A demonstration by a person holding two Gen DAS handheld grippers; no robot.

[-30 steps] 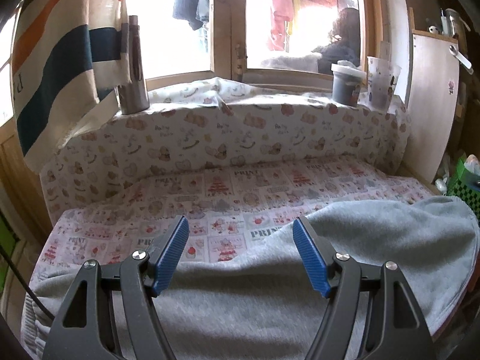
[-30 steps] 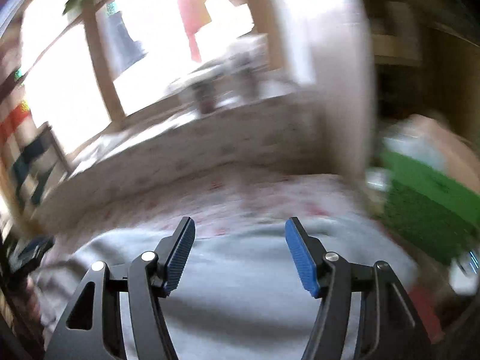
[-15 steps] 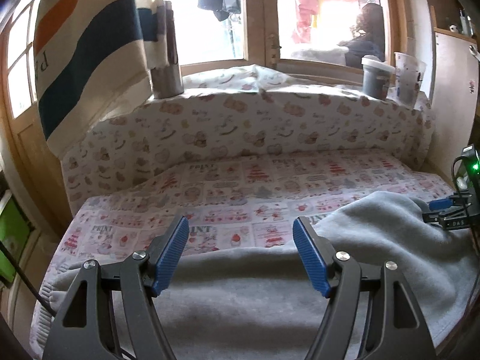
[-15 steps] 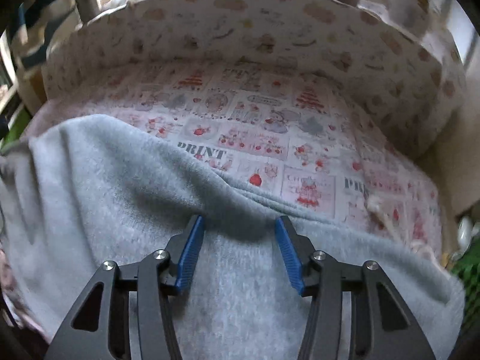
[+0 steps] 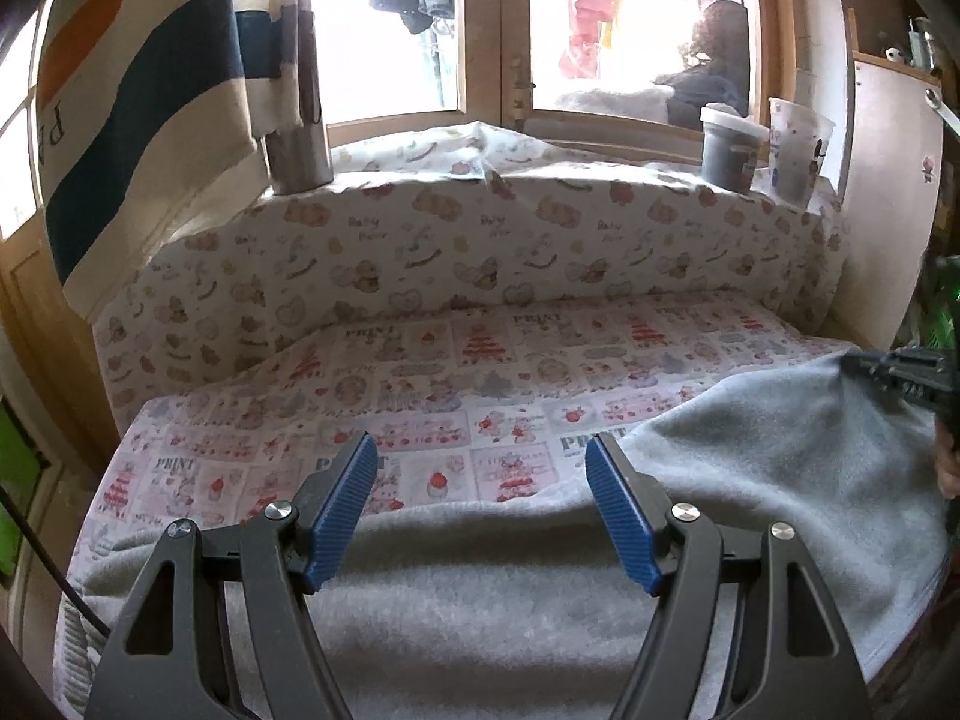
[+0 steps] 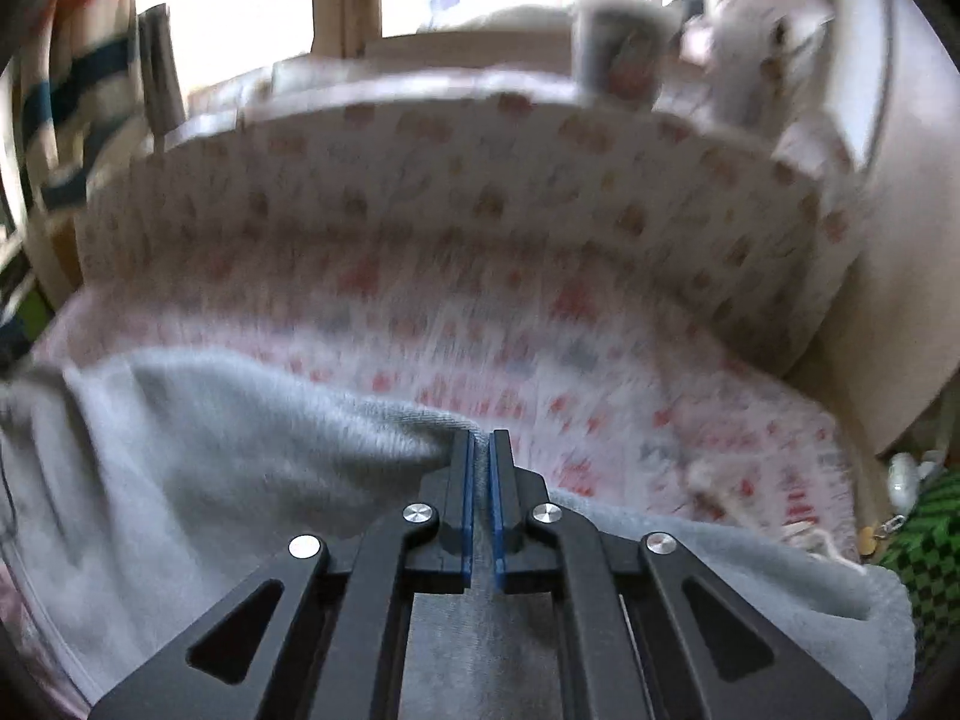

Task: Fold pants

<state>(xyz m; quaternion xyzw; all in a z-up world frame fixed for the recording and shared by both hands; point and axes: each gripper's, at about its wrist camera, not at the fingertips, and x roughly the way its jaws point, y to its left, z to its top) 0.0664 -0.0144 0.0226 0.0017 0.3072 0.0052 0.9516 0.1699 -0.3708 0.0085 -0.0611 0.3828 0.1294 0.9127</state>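
The grey pants [image 5: 540,588] are lying spread across the near half of the printed bed cover [image 5: 420,372], their far edge running from one gripper to the other; the fabric is looking thick, fleecy and limp, so you are handling something soft and fairly light that will sag and drag rather than hold a line; take it at the edge or a hem, not mid-panel. Your right gripper [image 6: 482,450] is pinching that far edge, its blue pads closed flat on a ridge of the cloth, which is bunching up beside them. Your left gripper [image 5: 480,510] is hovering above the pants with its fingers [image 5: 345,510] spread wide and nothing between them. Cups [image 5: 798,150] are standing on the sill behind.
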